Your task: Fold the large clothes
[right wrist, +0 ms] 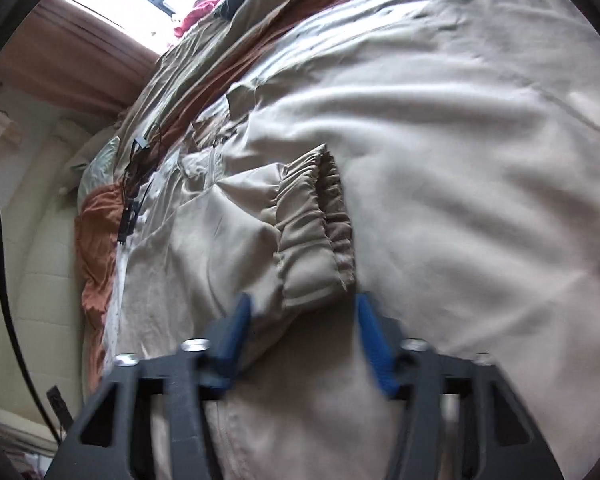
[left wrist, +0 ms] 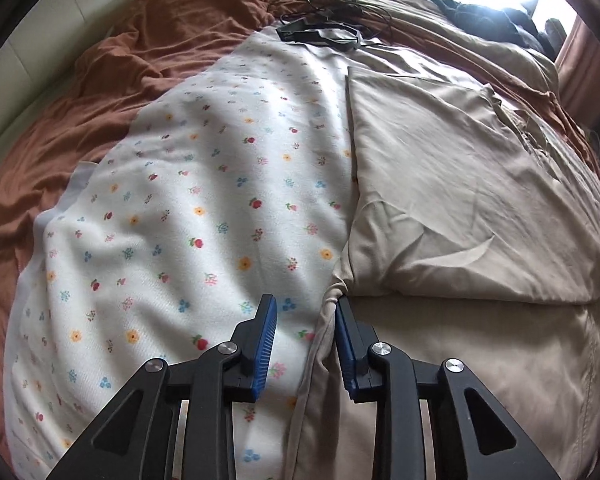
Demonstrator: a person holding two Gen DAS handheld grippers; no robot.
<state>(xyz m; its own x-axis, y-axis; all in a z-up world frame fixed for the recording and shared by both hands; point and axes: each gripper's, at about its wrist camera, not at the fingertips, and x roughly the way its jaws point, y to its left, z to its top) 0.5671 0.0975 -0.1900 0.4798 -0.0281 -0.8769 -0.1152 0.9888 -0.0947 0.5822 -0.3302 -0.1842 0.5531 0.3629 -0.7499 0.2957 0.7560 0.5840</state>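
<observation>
A beige garment (left wrist: 440, 200) lies folded on the bed, its left edge straight against a floral blanket (left wrist: 200, 200). My left gripper (left wrist: 304, 312) points down at the garment's near left corner. Its jaws stand apart, with a bunched edge of beige cloth (left wrist: 328, 308) between them against the right pad and the left pad over the blanket. In the right wrist view the garment's gathered elastic waistband (right wrist: 316, 232) lies doubled over. My right gripper (right wrist: 304, 308) straddles the waistband's near corner with its jaws open, and a gap shows beside the right pad.
A rust-coloured sheet (left wrist: 100, 80) covers the bed's left side. Black cables (left wrist: 324, 28) lie at the far end of the blanket. Dark clothes (left wrist: 480, 16) are piled near the bright window. A beige duvet (right wrist: 460, 120) spreads under the garment. A black cord (right wrist: 0, 260) hangs at the left.
</observation>
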